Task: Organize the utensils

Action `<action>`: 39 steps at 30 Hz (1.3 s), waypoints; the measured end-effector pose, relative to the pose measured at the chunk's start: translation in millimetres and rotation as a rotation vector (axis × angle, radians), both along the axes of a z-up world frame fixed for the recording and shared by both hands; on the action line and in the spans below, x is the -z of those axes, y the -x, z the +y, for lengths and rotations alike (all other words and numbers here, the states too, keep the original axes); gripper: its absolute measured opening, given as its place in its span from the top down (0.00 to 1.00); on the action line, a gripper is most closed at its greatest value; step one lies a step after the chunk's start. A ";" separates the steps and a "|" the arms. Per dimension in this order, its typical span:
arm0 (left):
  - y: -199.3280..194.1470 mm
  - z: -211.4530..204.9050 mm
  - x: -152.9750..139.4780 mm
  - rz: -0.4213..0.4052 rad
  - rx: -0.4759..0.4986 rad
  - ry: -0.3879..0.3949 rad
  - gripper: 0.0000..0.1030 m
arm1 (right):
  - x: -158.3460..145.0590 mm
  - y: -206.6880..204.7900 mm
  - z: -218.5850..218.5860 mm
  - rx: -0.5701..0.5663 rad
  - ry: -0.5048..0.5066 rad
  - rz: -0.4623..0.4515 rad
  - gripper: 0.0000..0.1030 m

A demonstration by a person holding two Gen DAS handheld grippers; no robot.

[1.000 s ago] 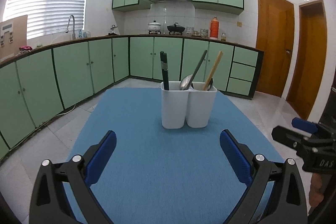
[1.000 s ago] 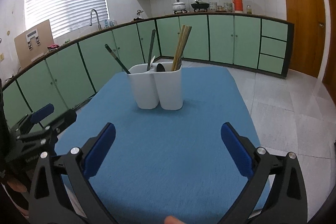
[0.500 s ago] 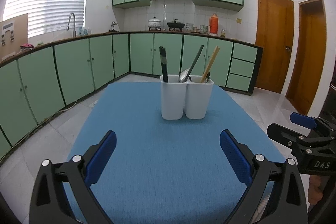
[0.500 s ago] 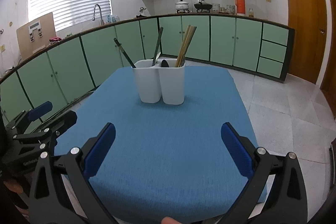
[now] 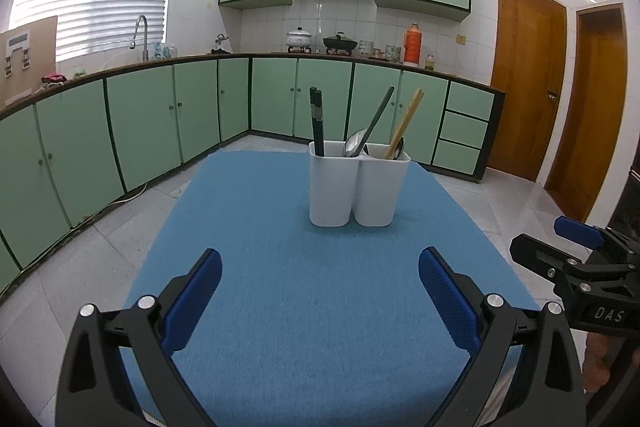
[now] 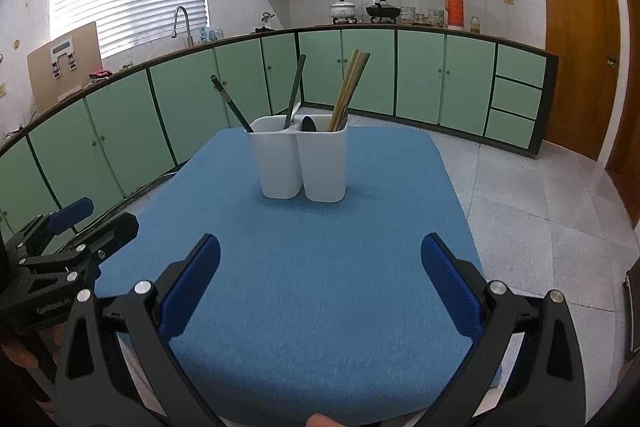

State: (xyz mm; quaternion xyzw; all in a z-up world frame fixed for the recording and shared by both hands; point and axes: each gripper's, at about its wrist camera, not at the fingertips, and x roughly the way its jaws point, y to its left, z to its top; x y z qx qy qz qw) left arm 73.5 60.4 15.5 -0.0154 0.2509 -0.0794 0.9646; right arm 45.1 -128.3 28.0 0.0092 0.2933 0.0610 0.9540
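A white two-compartment utensil holder (image 5: 356, 187) (image 6: 304, 163) stands upright on the far half of the blue table mat (image 5: 304, 291) (image 6: 320, 287). Its left compartment holds dark chopsticks (image 5: 317, 119) (image 6: 232, 105) and a metal spoon with a dark handle (image 5: 370, 127) (image 6: 295, 91). The right compartment holds wooden chopsticks (image 5: 407, 121) (image 6: 350, 87) and a second spoon bowl (image 6: 308, 123). My left gripper (image 5: 320, 283) is open and empty, well short of the holder. My right gripper (image 6: 320, 279) is open and empty too, also near the mat's front edge.
Green kitchen cabinets (image 5: 160, 123) with a countertop run along the left and back walls. Pots and a red thermos (image 5: 411, 45) stand on the counter. Wooden doors (image 5: 528, 79) are at the right. Tiled floor (image 6: 540, 187) surrounds the table.
Both grippers have drawn back from the holder and levelled out, so it looks smaller and farther away. Both stay open and empty.
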 end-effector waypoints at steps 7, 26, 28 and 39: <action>0.3 1.4 -0.4 -0.001 -0.001 -0.001 0.06 | 0.7 2.2 -0.5 -0.001 0.002 0.000 0.05; -0.5 3.9 -0.8 0.005 -0.007 0.001 0.06 | 0.4 -2.6 1.6 -0.007 0.007 -0.001 0.05; -0.5 4.6 -0.7 0.005 -0.008 0.001 0.06 | 0.8 -3.3 2.1 -0.008 0.008 -0.001 0.05; -0.4 4.8 -0.9 0.005 -0.008 0.000 0.06 | 1.2 -4.2 4.9 -0.011 0.009 -0.002 0.05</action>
